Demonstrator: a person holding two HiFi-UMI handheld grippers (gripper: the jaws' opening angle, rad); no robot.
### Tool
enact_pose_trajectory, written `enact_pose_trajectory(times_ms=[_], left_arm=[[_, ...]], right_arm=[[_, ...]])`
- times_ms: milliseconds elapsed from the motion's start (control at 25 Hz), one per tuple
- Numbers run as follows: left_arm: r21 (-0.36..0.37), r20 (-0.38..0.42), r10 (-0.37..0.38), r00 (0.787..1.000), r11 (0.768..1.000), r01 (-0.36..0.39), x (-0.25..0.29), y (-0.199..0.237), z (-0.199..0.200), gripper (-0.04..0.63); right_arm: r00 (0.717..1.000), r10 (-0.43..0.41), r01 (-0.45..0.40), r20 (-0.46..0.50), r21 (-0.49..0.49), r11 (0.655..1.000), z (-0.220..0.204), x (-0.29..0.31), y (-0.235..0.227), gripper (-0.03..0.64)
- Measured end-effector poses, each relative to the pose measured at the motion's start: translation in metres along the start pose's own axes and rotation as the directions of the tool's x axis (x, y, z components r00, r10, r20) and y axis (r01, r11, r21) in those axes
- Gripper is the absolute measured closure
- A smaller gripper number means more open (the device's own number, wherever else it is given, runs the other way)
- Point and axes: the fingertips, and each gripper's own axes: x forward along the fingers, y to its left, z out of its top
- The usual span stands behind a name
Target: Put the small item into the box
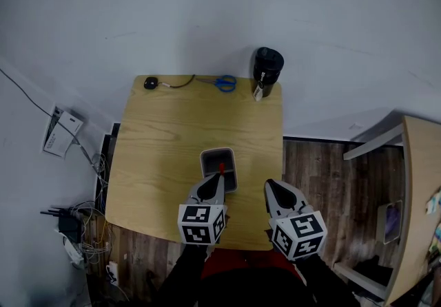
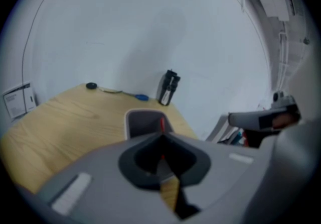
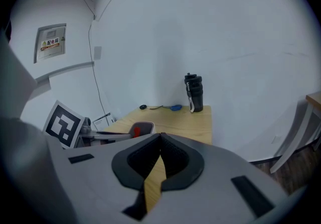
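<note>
One rounded grey box (image 1: 205, 156) on the wood table (image 1: 165, 147). Left gripper (image 1: 220, 177) pinches one thin red stick (image 1: 221, 167); right gripper (image 1: 269, 184) is closed on nothing.

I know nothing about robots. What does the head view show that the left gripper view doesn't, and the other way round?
Only the head view shows the left gripper and the right gripper together from above. It also shows the cables on the floor beside the table.

Only the left gripper view looks closely along its own jaws, which are pressed together on the thin red item.

Both views show the table, the grey box, the black bottle, the blue scissors and the red item.
</note>
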Motion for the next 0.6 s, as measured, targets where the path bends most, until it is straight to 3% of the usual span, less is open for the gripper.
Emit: enact_pose_trajectory(times_ms=[600], left_arm=[[-0.014, -0.065, 0.020, 0.998, 1.000, -0.021, 0.0058, 0.0040, -0.0099, 0.586]], right_arm=[[0.999, 0.010, -0.010, -0.036, -0.014, 1.000, -0.0081, 0.0066, 0.0001, 0.609]])
